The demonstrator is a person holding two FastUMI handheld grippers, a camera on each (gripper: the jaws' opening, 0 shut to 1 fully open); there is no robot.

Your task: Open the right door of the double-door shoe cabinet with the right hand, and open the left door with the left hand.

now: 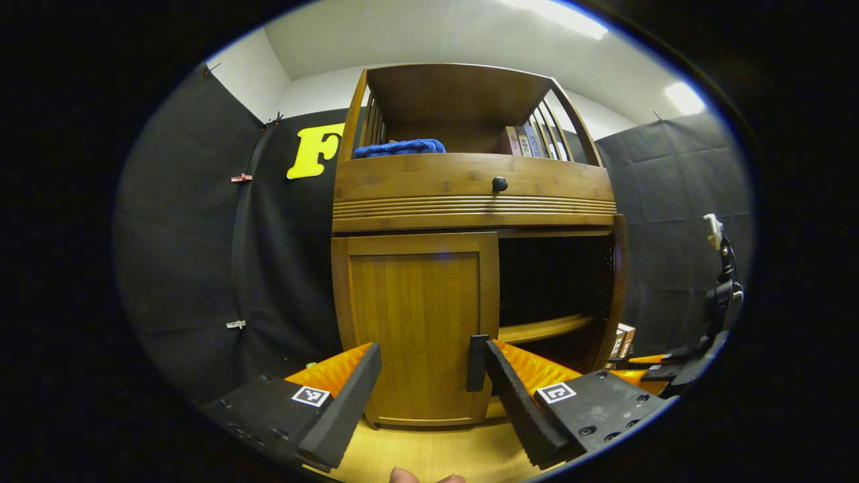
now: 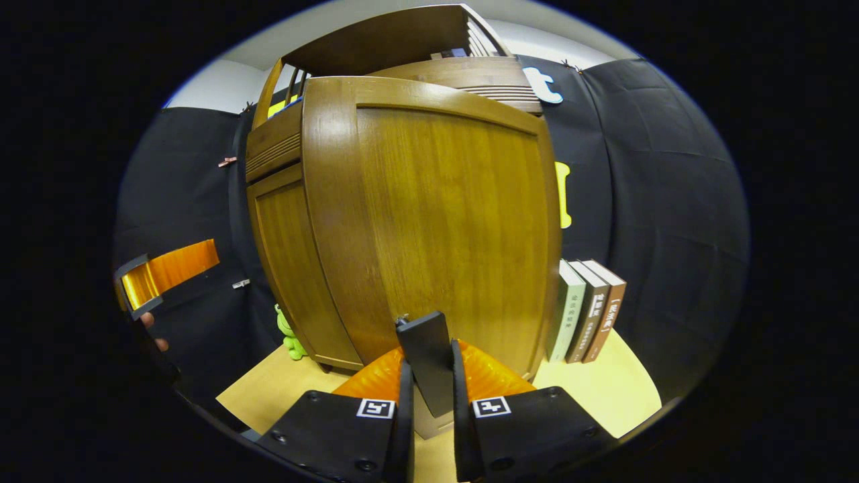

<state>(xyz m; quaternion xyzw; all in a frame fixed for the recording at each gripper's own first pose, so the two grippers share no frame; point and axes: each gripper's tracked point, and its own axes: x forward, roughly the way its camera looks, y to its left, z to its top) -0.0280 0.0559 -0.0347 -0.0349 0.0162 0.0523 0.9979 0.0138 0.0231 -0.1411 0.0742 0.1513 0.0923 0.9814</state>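
Approaching the left door [image 1: 419, 329]: its upright handle [image 1: 477, 362] lies just inside the spread left gripper [image 1: 429, 382]; right gripper [image 2: 429, 376] clamps the right door's handle [image 2: 428, 359].

walls: black cloth [image 1: 188, 255] | upper wall: white [image 1: 248, 74] | ceiling lights [image 1: 564, 17] on | tabletop [image 2: 604, 389]: pale wood
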